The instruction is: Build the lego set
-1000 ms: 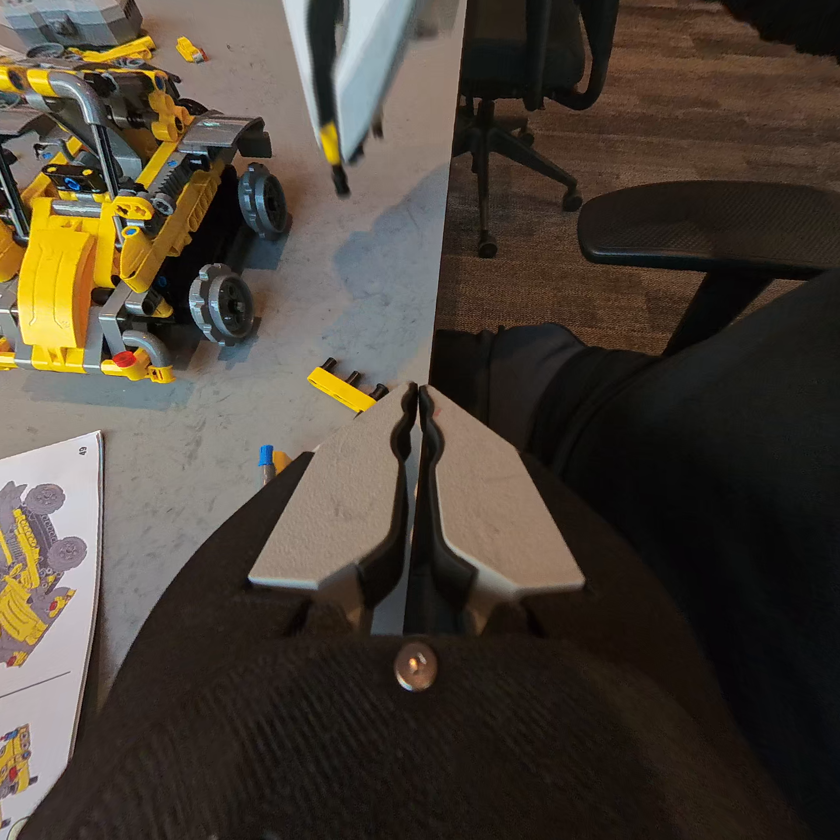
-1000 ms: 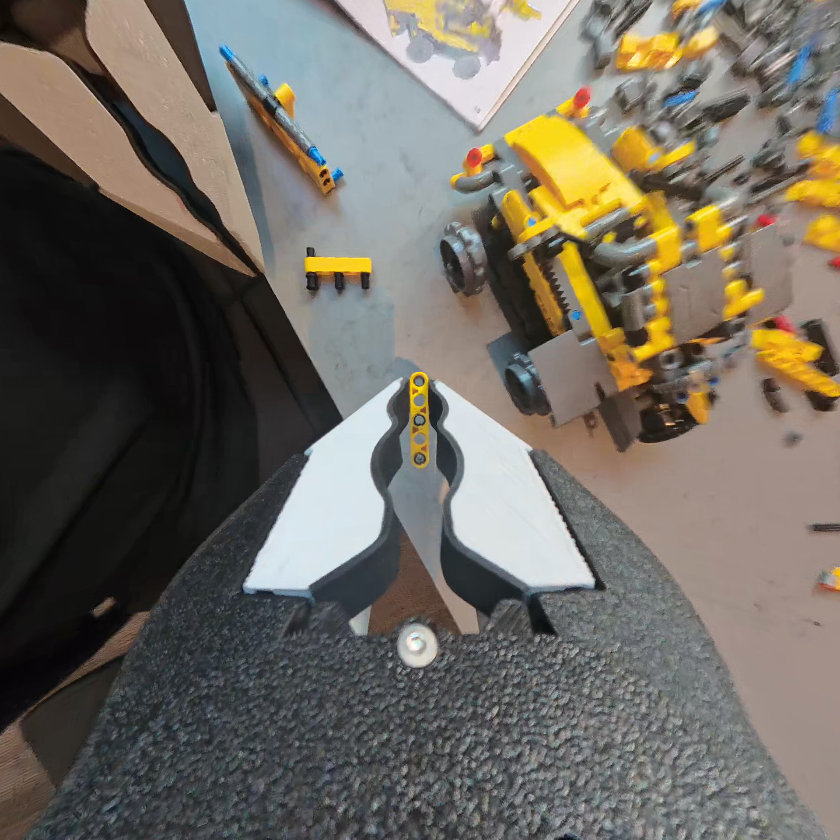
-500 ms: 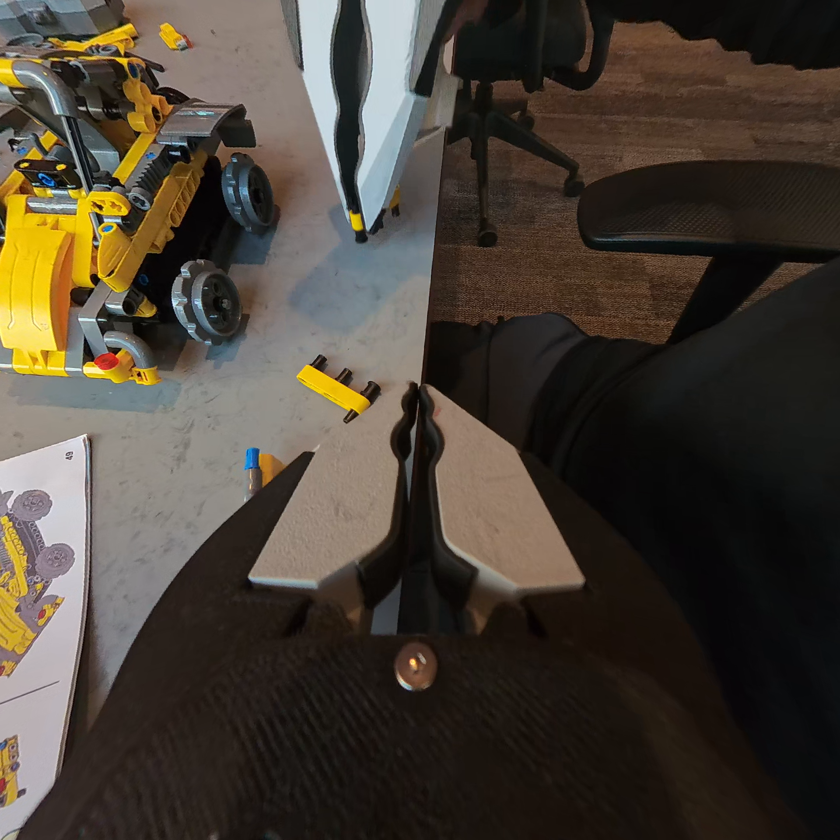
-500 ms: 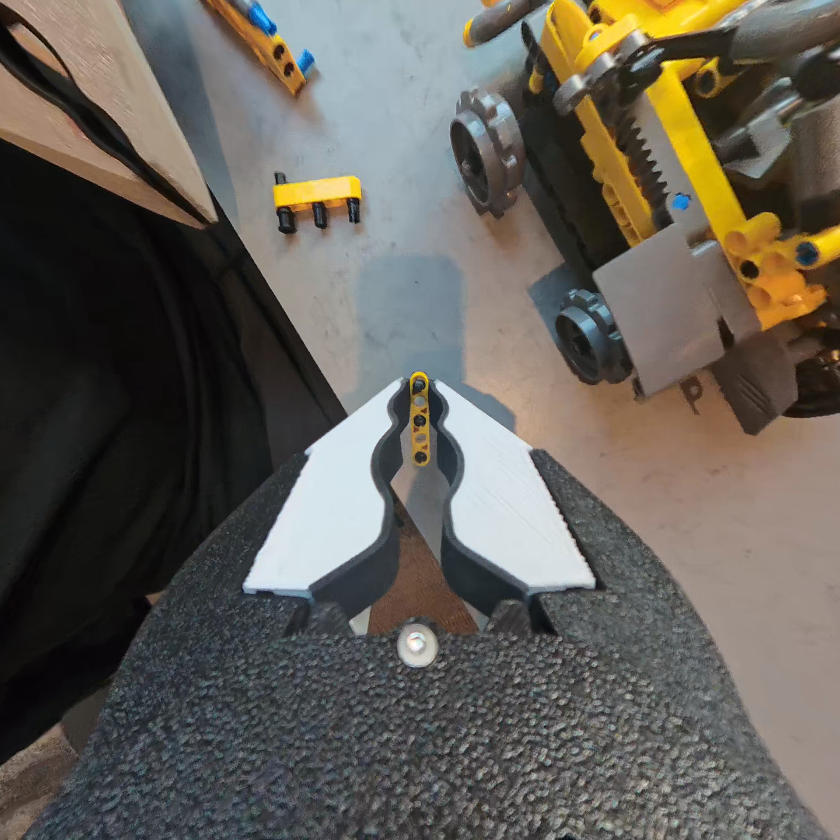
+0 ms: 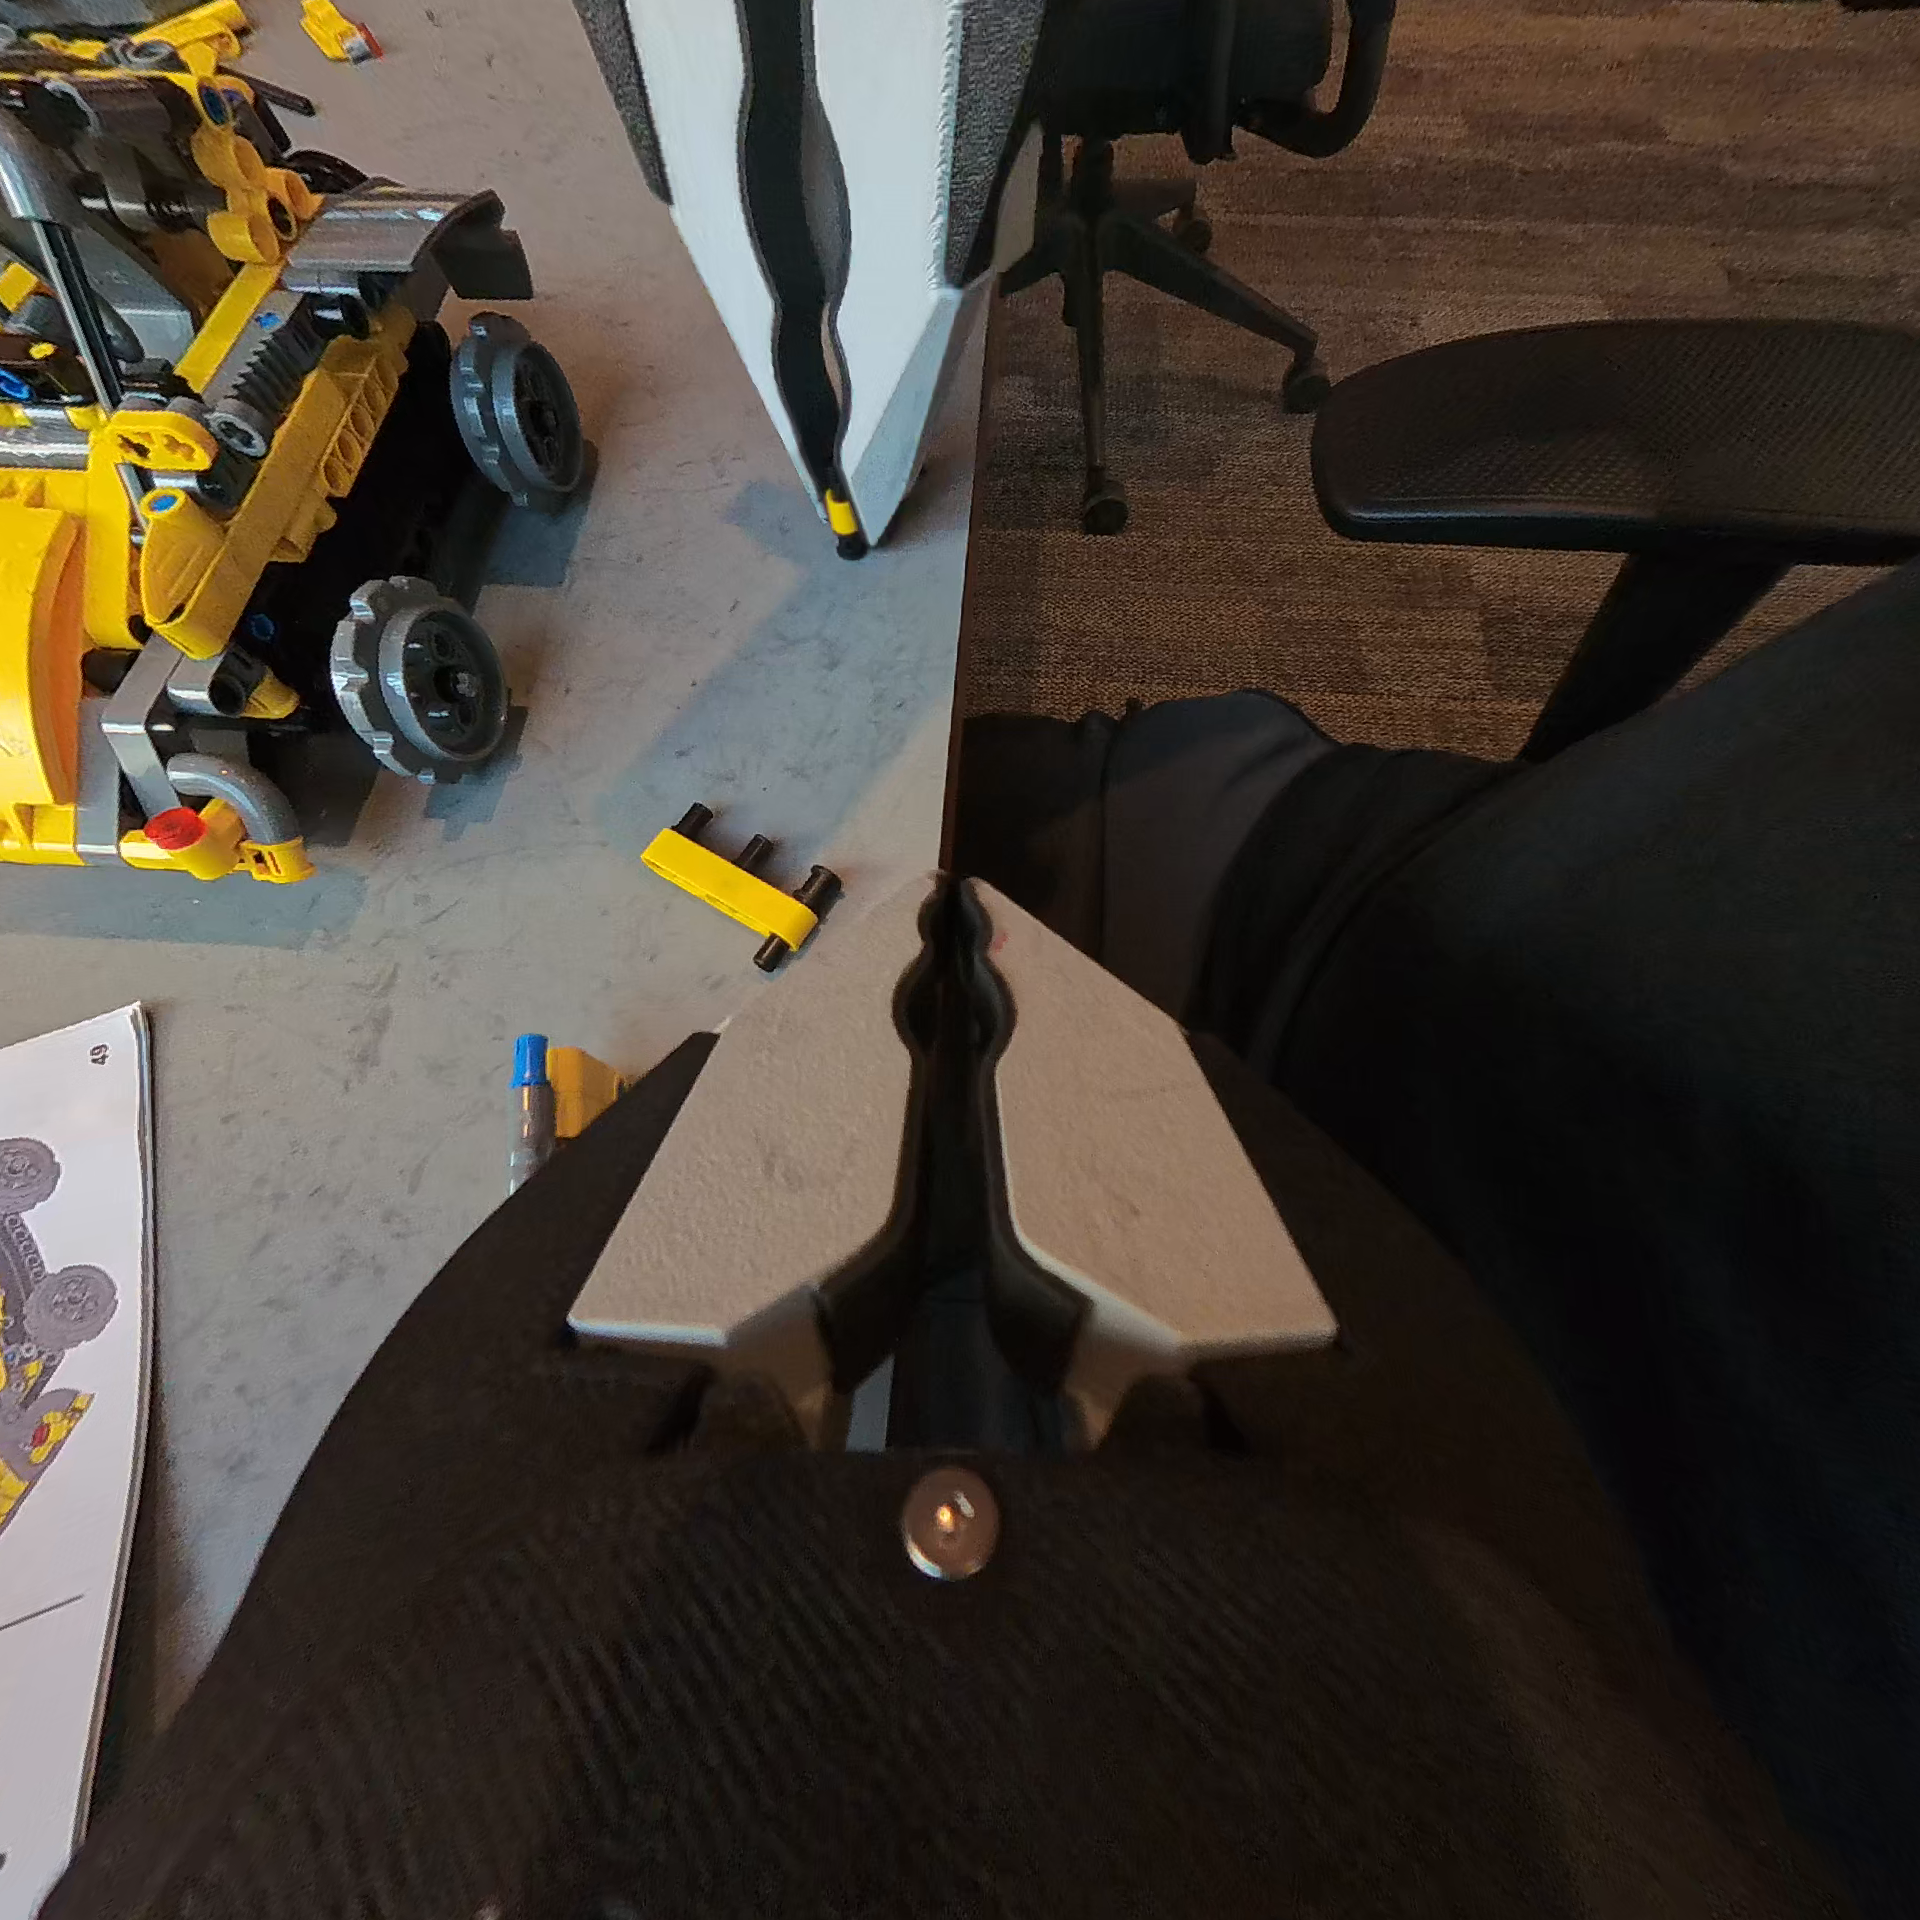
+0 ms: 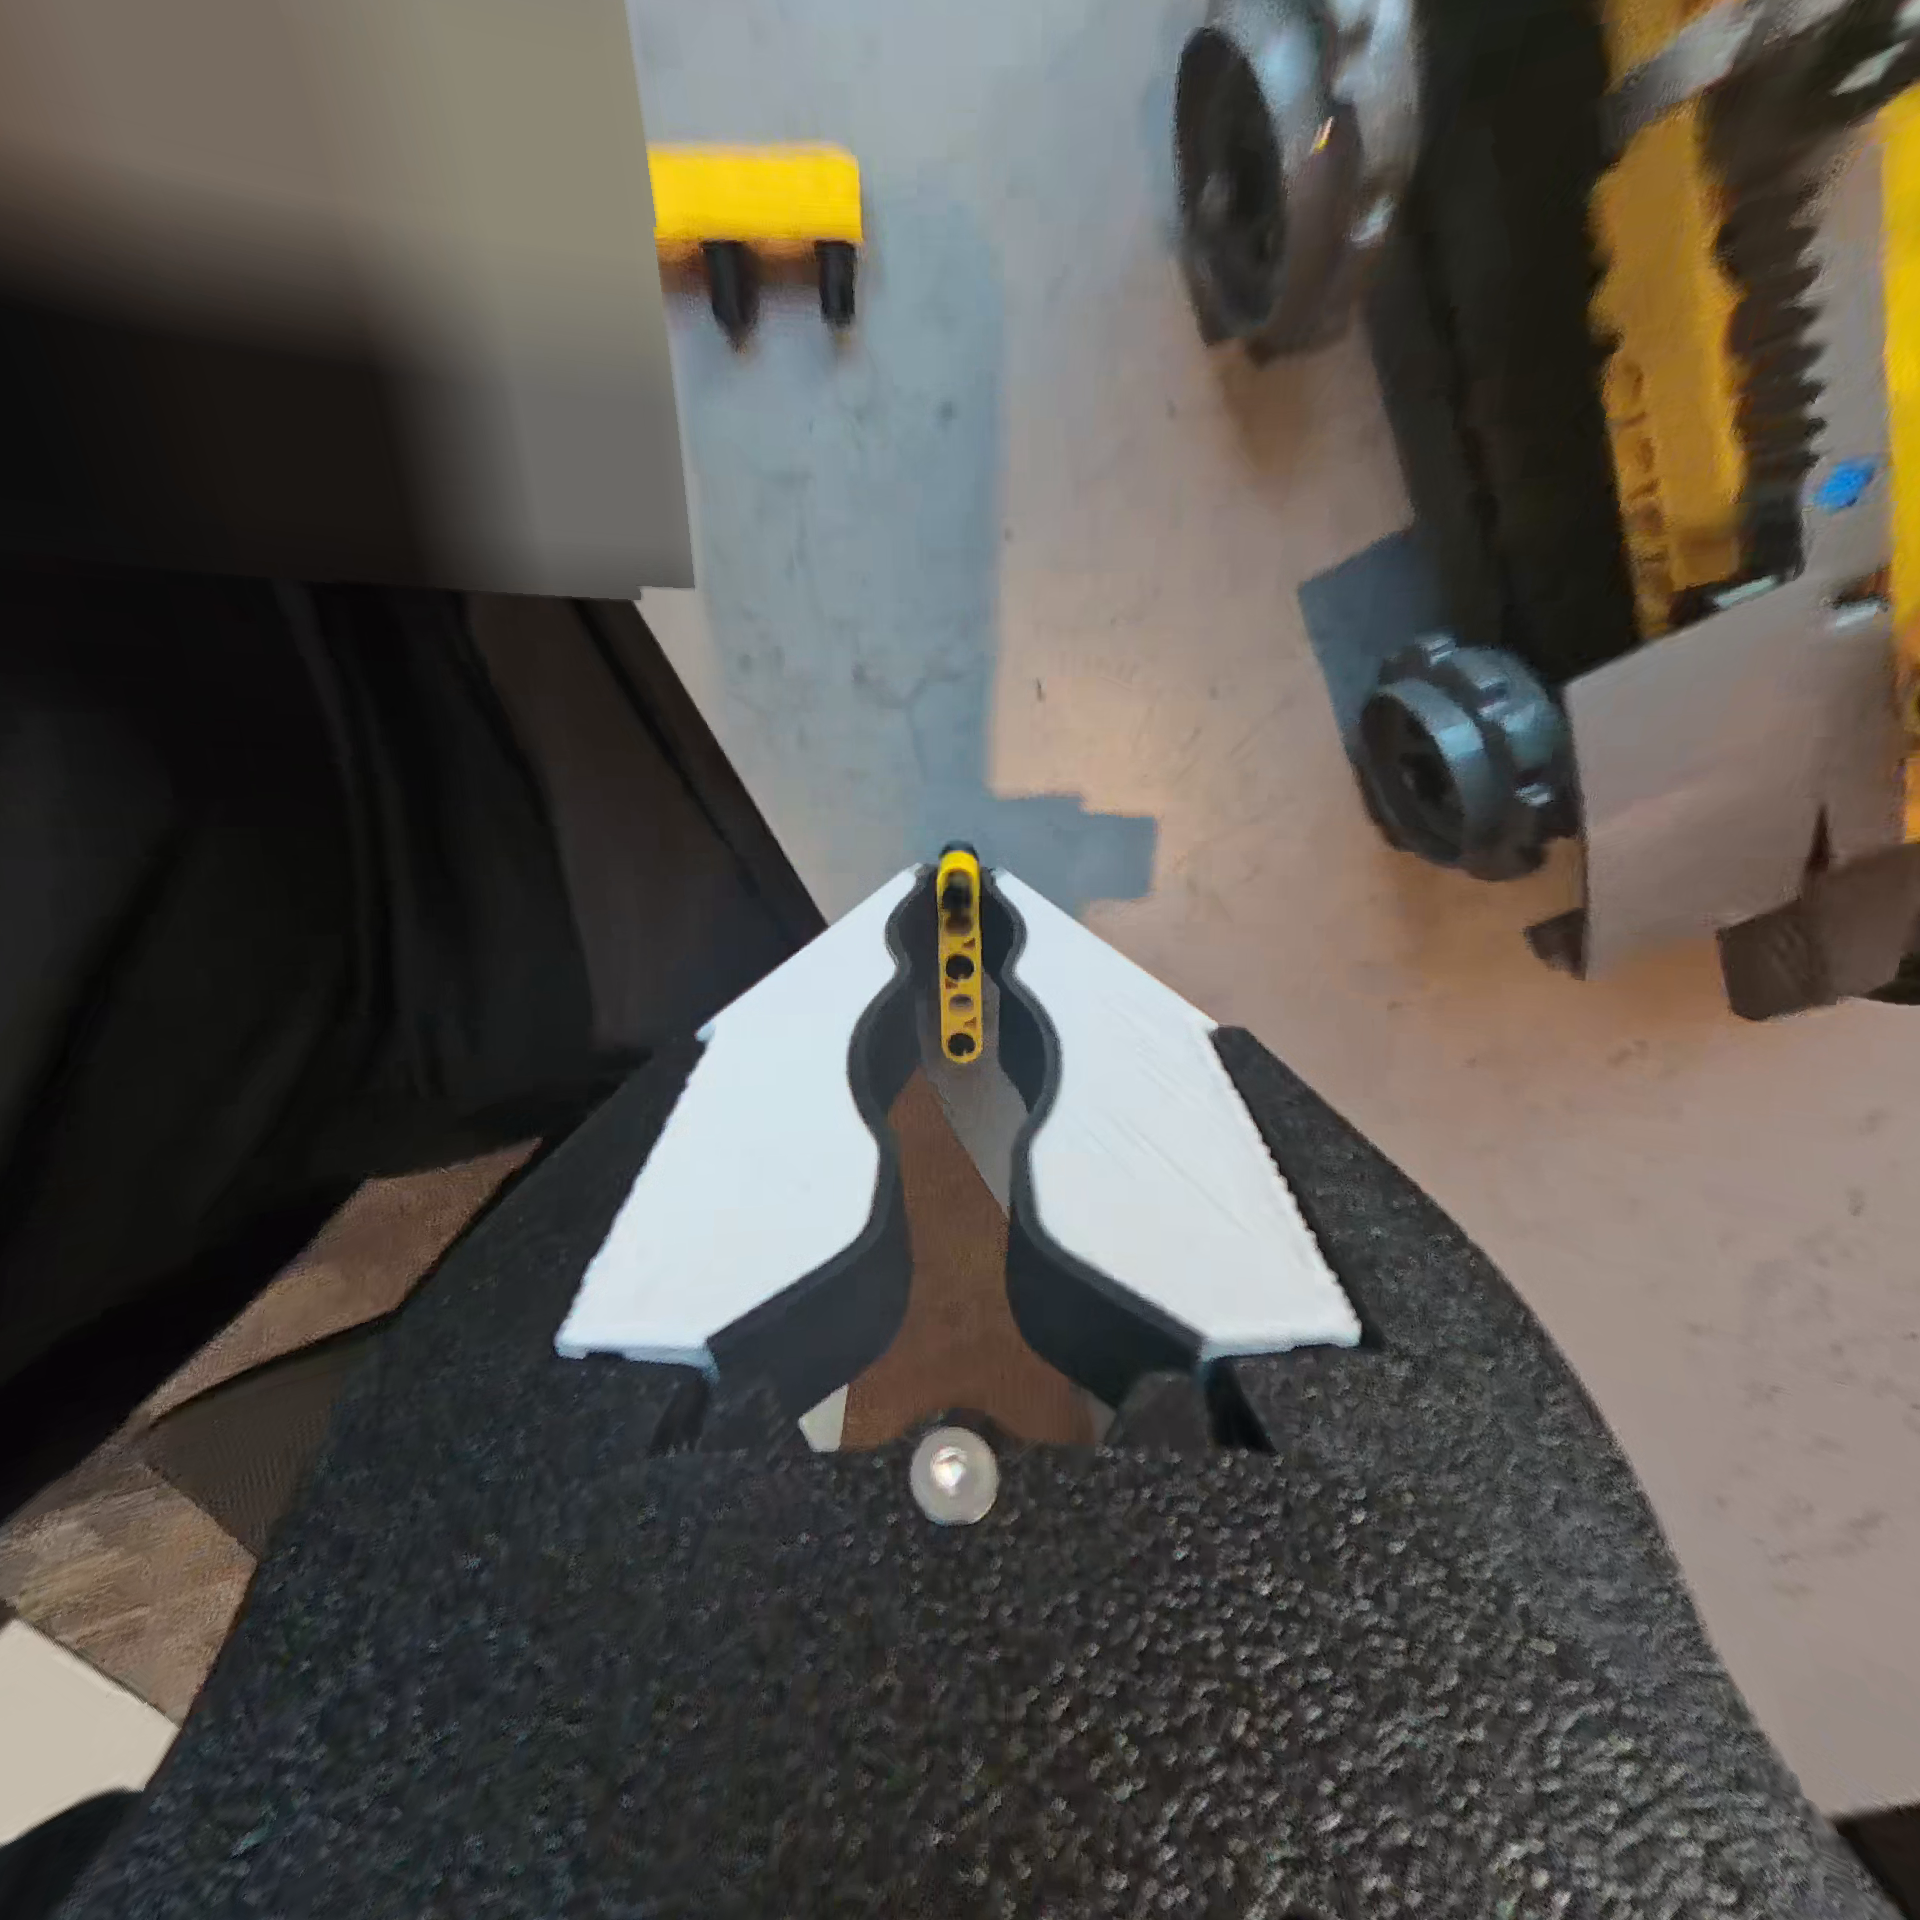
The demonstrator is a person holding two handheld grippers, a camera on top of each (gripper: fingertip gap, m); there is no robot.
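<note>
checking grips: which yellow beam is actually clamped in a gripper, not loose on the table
The thin yellow beam with holes, pinched upright in the right gripper. The yellow beam with black pins lies loose on the table, untouched.

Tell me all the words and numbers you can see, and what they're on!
Instruction booklet: one small printed number in the page's top corner. I don't read writing out.
Yellow brick-built vehicle: no writing shows; it is too blurred to tell in the right wrist view.
Thin yellow beam in the right gripper: none.
</note>
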